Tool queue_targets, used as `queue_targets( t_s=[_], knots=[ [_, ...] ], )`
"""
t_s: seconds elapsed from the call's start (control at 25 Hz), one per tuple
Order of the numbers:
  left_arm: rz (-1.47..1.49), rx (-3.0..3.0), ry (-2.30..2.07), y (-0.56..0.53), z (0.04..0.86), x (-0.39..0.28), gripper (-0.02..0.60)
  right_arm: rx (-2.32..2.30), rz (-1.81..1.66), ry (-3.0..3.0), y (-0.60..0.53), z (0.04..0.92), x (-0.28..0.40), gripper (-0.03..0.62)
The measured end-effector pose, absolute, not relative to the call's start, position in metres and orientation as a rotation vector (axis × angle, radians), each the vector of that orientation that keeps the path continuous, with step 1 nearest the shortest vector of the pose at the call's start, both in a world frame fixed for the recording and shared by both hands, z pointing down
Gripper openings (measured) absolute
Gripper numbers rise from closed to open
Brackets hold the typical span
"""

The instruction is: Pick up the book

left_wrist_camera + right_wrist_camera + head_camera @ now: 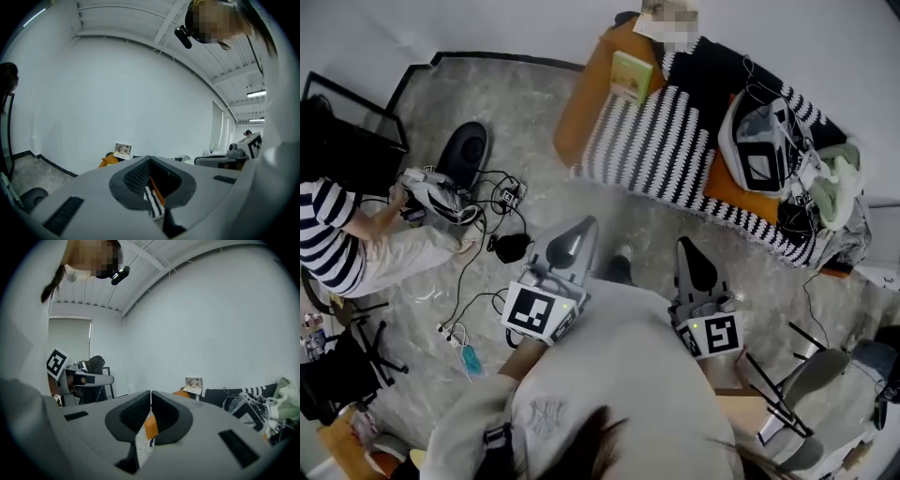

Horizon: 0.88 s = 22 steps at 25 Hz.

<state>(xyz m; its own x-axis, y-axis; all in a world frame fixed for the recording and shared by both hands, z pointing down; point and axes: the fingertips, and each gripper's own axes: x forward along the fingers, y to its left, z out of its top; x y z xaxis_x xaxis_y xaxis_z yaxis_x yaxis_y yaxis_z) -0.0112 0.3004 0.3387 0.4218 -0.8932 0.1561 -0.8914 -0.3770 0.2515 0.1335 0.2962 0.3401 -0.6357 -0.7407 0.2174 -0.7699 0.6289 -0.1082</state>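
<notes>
The book (630,75), thin with a yellow-green cover, lies flat on the orange mattress (581,103) at the far end of the bed, beside the black-and-white striped blanket (661,141). My left gripper (584,228) and right gripper (685,246) are both held over the floor short of the bed, pointing towards it, well apart from the book. In the left gripper view the jaws (150,159) meet at their tips with nothing between them. The right gripper's jaws (150,392) are closed the same way. I cannot make out the book in either gripper view.
A person in a striped top (328,239) sits on the floor at left, handling gear (436,197) among cables (478,281). A white and black device (761,141) and clothes lie on the bed's right part. A chair (811,375) stands at the lower right.
</notes>
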Motion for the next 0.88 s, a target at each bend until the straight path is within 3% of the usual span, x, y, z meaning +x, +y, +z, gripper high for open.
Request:
queue_targets(
  t_s=[0.88],
  knots=[
    [0.005,2.287,-1.751,0.247,0.334,-0.025,0.009,1.116,0.314,-2.713,0.242,0.359,0.159,0.026]
  ],
)
